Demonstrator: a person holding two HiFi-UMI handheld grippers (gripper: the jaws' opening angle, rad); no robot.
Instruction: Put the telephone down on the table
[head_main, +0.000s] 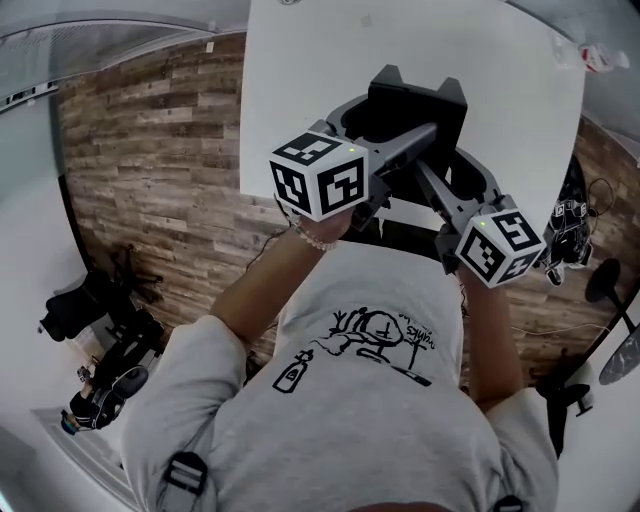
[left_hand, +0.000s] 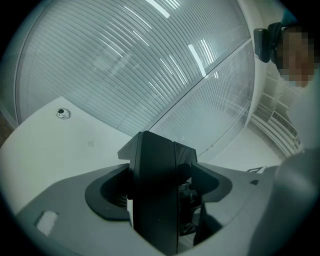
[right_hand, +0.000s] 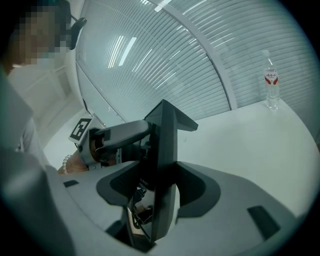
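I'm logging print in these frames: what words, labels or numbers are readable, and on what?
Nothing reads clearly.
Shirt: scribbled print beside a drawing, too blurred to read.
Bottle: red label, too small to read.
Cubes: black-and-white square patterns, no words.

Left gripper (left_hand: 171, 150), black jaws pressed together, white table (left_hand: 60, 145) and blinds (left_hand: 125, 65) beyond.
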